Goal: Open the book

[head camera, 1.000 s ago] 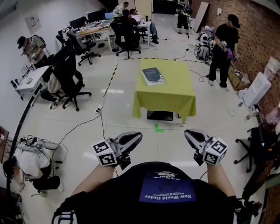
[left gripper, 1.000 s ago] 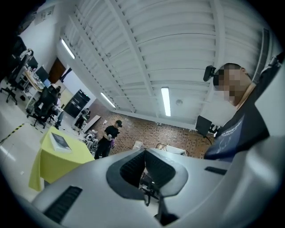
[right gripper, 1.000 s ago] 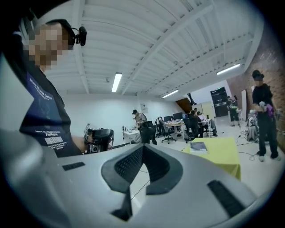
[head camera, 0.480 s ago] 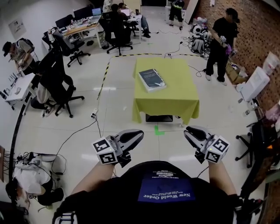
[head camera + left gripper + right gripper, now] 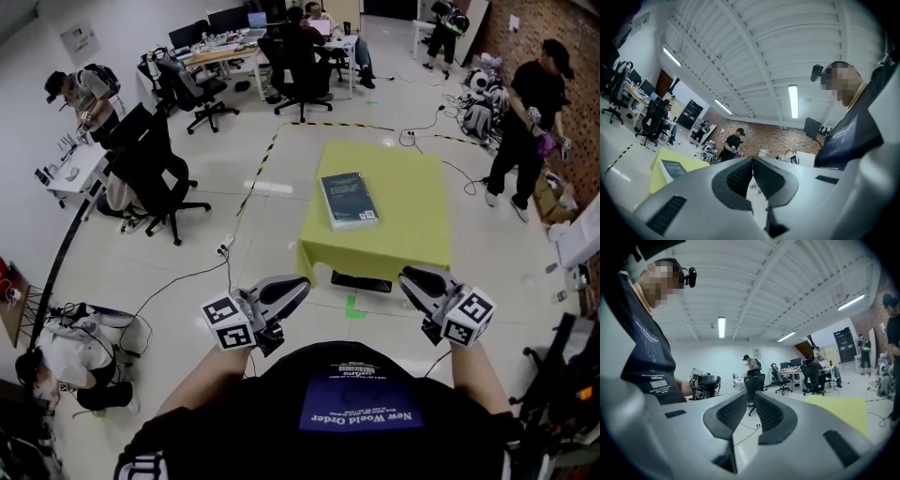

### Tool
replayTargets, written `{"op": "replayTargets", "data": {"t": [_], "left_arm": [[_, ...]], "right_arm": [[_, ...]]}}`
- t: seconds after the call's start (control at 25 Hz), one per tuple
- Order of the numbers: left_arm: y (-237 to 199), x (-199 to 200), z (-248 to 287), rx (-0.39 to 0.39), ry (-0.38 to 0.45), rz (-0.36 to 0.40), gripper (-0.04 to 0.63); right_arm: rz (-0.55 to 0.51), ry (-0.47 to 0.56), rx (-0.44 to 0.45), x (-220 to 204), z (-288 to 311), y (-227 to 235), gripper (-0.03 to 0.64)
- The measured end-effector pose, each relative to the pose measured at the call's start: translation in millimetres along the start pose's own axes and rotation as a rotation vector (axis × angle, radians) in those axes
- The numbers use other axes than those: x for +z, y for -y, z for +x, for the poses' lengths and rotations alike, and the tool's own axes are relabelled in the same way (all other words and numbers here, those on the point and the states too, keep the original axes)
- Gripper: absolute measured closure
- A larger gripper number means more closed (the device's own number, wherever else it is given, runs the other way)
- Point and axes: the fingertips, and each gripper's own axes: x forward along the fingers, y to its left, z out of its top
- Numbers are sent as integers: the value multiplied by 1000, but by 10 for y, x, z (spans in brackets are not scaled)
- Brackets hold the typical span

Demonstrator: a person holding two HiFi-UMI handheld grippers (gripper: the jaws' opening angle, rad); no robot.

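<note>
A dark closed book (image 5: 349,199) lies flat on the left part of a table with a yellow-green cloth (image 5: 412,211), a few steps ahead of me. My left gripper (image 5: 298,283) and right gripper (image 5: 408,277) are held low in front of my body, well short of the table and holding nothing. In the left gripper view the book (image 5: 674,168) shows far off on the yellow table (image 5: 658,157), and the left gripper (image 5: 752,159) has its jaws touching. The right gripper (image 5: 751,394) shows a narrow gap between its jaws, with only a corner of the table (image 5: 843,411) visible.
Black office chairs (image 5: 155,173) and desks with seated people (image 5: 300,37) stand to the left and behind the table. A person in black (image 5: 530,112) stands at its right. Cables (image 5: 178,281), yellow-black floor tape (image 5: 262,164) and a green tape mark (image 5: 354,307) lie on the floor.
The table and book have shifted right and sit a little closer in the head view. The right gripper's jaws, touching a second ago, now stand slightly apart. The left stays shut.
</note>
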Motion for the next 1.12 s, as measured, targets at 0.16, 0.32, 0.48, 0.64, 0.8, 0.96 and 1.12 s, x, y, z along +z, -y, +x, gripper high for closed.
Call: {"op": "replayTargets", "data": {"t": [0.16,0.32,0.48,0.64,0.8,0.96,1.12], "left_arm": [[-214,126,396,68,17,0,589],[-444,186,664,103,13,-17,589],[-818,238,787,121,9,-26,589],[-1306,328,945,63,11,-44,589],[-1909,591,1127,-48,5,-38,589],[-2512,924,1223,-151,-28,-28,589],[-3007,1160,1271,-225,-53,-13,589]], "right_arm": [[-41,22,89,219,97,468,587],[-22,21,132,235,264,864,627],[-15,8,147,183,472,1172,627],[-17,-8,102,147,787,1484,627],[-58,-33,22,240,1185,1804,619],[-38,-43,-67,330,1608,2042,598],[-9,-49,-154,363,1972,2304,579]]}}
